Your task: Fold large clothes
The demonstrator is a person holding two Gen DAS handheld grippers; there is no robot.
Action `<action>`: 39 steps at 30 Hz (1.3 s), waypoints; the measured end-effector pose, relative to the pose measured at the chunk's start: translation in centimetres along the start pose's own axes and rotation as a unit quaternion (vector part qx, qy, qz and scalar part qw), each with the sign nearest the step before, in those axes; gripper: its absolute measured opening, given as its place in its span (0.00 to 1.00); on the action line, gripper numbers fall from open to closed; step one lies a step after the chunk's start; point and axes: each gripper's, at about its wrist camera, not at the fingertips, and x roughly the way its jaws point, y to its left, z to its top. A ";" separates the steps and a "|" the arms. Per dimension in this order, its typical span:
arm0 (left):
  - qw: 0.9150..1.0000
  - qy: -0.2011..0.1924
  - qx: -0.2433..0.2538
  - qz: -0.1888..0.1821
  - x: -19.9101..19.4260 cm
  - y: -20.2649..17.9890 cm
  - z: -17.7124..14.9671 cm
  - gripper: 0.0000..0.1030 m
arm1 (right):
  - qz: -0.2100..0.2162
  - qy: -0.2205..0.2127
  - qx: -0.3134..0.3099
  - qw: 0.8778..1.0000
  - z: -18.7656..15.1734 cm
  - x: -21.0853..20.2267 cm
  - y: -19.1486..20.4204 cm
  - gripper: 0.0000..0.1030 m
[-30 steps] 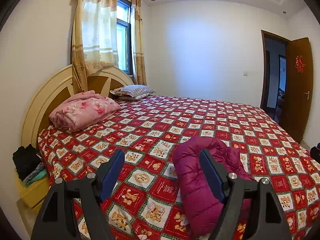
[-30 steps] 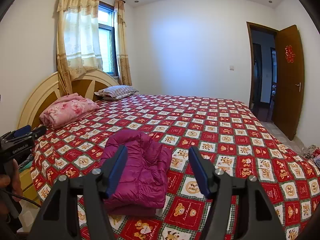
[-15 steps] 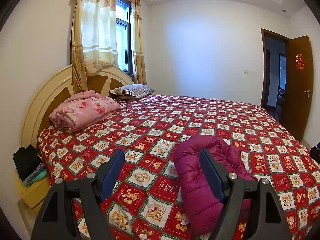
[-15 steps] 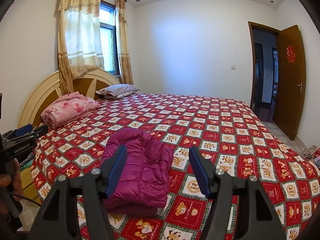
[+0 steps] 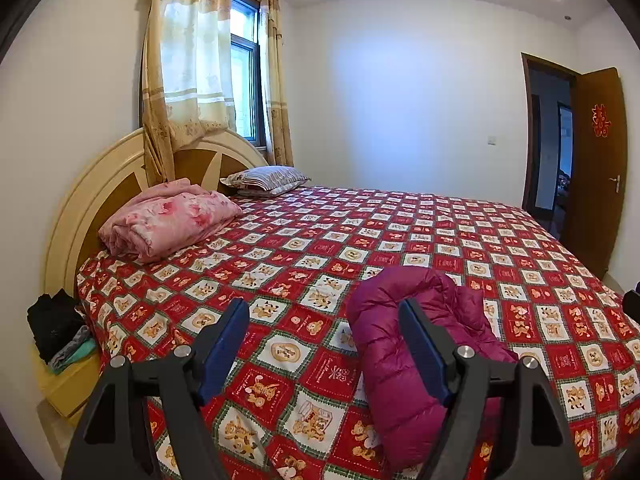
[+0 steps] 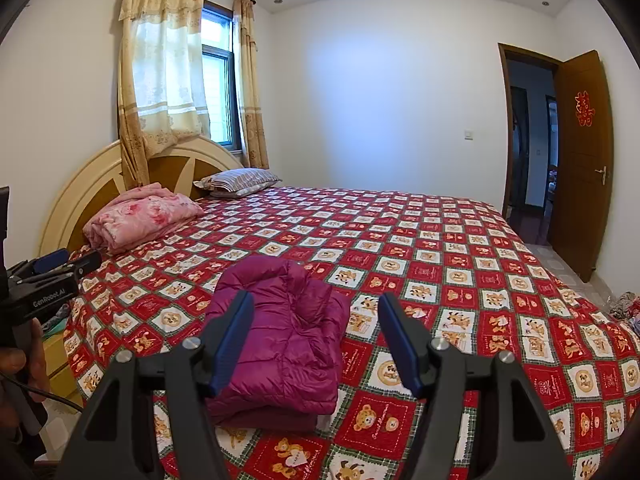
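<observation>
The jacket (image 6: pixel 280 332) lies folded into a compact magenta bundle near the front edge of the bed (image 6: pixel 460 264), its layers stacked so the puffy top rests on a flatter panel beneath. That squared stack suggests the folding itself is done, or very nearly; from this angle I cannot tell whether a sleeve is tucked loose at the back. It sits close to the edge probably because that is where a standing person can reach it.

The right gripper (image 6: pixel 316 334) is held above and short of the jacket with its fingers spread wide and nothing between them, which reads as a hold-off rather than a grasp. The left gripper (image 5: pixel 324 340) is likewise spread and empty, off to the jacket's (image 5: pixel 416 360) left over bare bedspread, with its right finger overlapping the bundle in view, though apparently not touching it.

Farther off, a pink quilt (image 5: pixel 168 220) and a striped pillow (image 5: pixel 266 178) sit by the headboard (image 5: pixel 80 208), well apart from the work area.
</observation>
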 end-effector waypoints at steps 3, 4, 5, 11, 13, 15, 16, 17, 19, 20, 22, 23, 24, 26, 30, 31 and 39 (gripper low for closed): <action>1.000 0.000 0.001 0.001 0.1 0.1 0.0 0.75 | 0.000 -0.001 0.000 1.000 0.0 0.0 0.0 0.65; 1.000 0.000 0.000 0.000 0.1 0.1 0.0 0.75 | 0.000 -0.001 0.001 1.000 0.0 0.0 0.0 0.66; 1.000 0.000 0.000 0.000 0.1 0.1 -0.1 0.75 | 0.001 0.000 0.000 1.000 0.0 0.0 -0.1 0.66; 1.000 0.001 0.001 0.000 0.1 0.1 0.0 0.75 | 0.000 -0.001 0.000 1.000 0.0 0.0 -0.1 0.66; 1.000 0.000 0.000 0.000 0.1 0.1 0.0 0.75 | 0.000 -0.001 0.000 1.000 0.0 0.0 0.0 0.66; 1.000 0.001 0.000 0.000 0.2 0.1 0.0 0.75 | 0.000 -0.001 0.000 1.000 0.0 0.0 0.0 0.66; 1.000 0.002 0.000 -0.001 0.2 0.2 -0.1 0.75 | 0.000 -0.001 0.000 1.000 0.0 0.0 0.0 0.66; 1.000 0.002 0.000 -0.003 0.3 0.2 -0.2 0.75 | 0.000 -0.001 0.000 1.000 0.0 0.0 -0.1 0.66; 1.000 0.005 0.001 -0.002 0.4 0.3 -0.4 0.75 | 0.000 -0.002 0.000 1.000 0.0 0.0 0.0 0.66; 1.000 0.007 0.001 -0.002 0.5 0.3 -0.5 0.75 | 0.000 -0.003 0.001 1.000 0.0 0.0 -0.1 0.66; 1.000 0.008 0.002 -0.006 0.5 0.4 -0.5 0.75 | 0.000 -0.002 0.001 1.000 0.0 0.0 -0.1 0.66; 1.000 0.009 0.004 -0.008 0.5 0.3 -0.5 0.75 | 0.001 -0.002 0.001 1.000 0.0 0.0 -0.1 0.66; 1.000 0.010 0.006 -0.007 0.6 0.3 -0.6 0.75 | 0.000 -0.002 0.001 1.000 0.0 0.0 -0.1 0.66; 1.000 0.011 0.010 -0.005 0.6 0.1 -0.6 0.75 | 0.001 -0.002 0.001 1.000 0.0 0.0 -0.1 0.66; 1.000 0.018 0.013 -0.002 0.9 0.1 -0.6 0.75 | 0.001 -0.002 0.000 1.000 0.0 0.0 -0.1 0.66; 1.000 0.019 0.013 -0.002 1.0 0.0 -0.6 0.75 | 0.001 -0.002 0.000 1.000 0.0 0.0 -0.1 0.66; 0.999 0.025 0.022 0.003 1.4 -0.3 -0.8 0.75 | 0.002 0.003 -0.002 1.000 0.0 0.5 0.0 0.67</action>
